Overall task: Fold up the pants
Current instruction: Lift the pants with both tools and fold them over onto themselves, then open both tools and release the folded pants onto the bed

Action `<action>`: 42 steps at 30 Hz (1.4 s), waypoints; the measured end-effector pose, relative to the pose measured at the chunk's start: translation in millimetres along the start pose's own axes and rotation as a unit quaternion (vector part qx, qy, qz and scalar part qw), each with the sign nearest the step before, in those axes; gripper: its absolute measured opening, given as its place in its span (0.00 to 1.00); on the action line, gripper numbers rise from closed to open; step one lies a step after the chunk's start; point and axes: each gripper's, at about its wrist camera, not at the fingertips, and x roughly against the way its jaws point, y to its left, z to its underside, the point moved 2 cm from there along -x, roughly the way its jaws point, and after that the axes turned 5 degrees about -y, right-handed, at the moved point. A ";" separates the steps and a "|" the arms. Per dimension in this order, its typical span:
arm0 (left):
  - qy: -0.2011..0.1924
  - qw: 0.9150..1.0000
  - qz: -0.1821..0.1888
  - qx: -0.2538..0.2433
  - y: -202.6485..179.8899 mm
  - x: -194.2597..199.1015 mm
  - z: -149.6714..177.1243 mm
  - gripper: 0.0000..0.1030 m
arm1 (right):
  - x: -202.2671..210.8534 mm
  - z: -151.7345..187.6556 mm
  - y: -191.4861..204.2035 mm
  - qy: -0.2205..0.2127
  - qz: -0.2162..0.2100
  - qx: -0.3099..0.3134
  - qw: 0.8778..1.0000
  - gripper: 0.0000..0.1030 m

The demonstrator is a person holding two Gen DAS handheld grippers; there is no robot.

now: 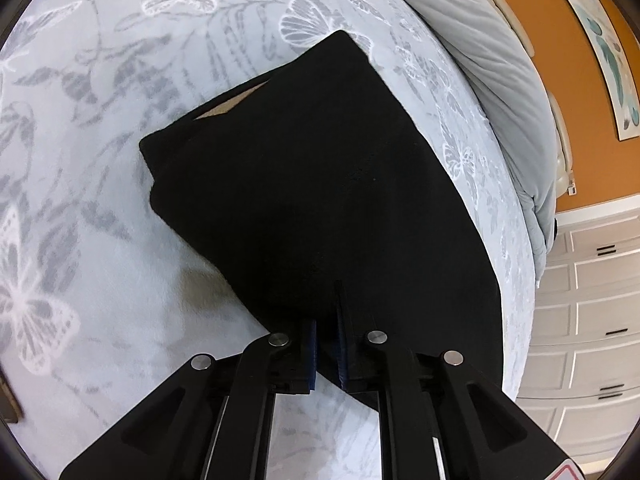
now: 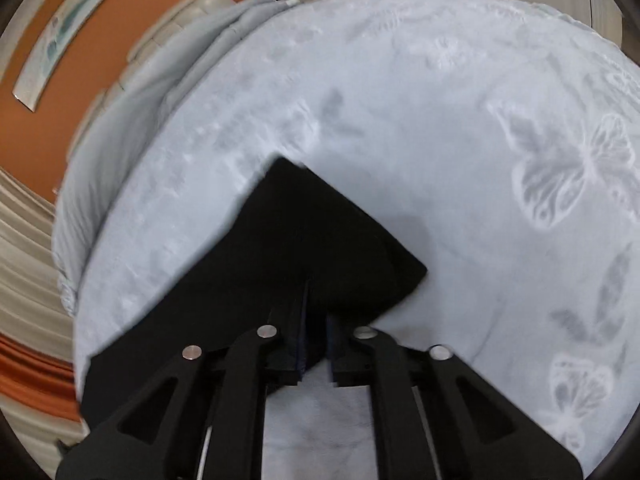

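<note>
The black pants (image 1: 320, 180) lie folded into a thick, roughly square stack on a pale blue butterfly-print blanket (image 1: 120, 200). A tan lining patch (image 1: 228, 108) shows at the far-left opening of the stack. My left gripper (image 1: 325, 312) sits at the stack's near edge, its blue pads (image 1: 310, 340) close together with black cloth filling the narrow gap. In the right wrist view the pants (image 2: 312, 232) point away as a corner, and my right gripper (image 2: 318, 312) has its fingers nearly together on the near edge, with cloth between them.
A rumpled grey duvet (image 1: 500, 80) lies along the bed's far side, below an orange wall with a framed picture (image 1: 604, 48). White drawers (image 1: 592, 320) stand beyond the bed edge on the right. The blanket (image 2: 440, 140) stretches wide to the right of the pants.
</note>
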 end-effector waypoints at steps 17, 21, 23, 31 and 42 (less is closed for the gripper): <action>-0.135 0.987 -0.077 -0.047 -27.4 54.8 22.0 0.34 | 11.6 -8.4 -4.9 -0.067 0.085 0.012 0.994 0.18; -0.253 0.952 -0.119 -0.125 -61.1 94.2 33.7 0.65 | 44.9 -8.9 26.5 -0.142 0.156 0.076 0.975 0.66; -0.268 0.948 -0.113 -0.131 -68.3 97.7 37.2 0.65 | 54.8 -11.1 23.0 -0.154 0.160 0.058 0.973 0.68; -0.153 0.976 -0.085 -0.128 -92.8 33.8 49.4 0.69 | 78.4 14.0 53.1 -0.134 0.041 0.096 0.985 0.47; -0.082 0.942 -0.220 -0.239 -74.3 -31.1 83.6 0.70 | -8.4 151.6 268.7 0.023 -0.095 0.337 0.937 0.47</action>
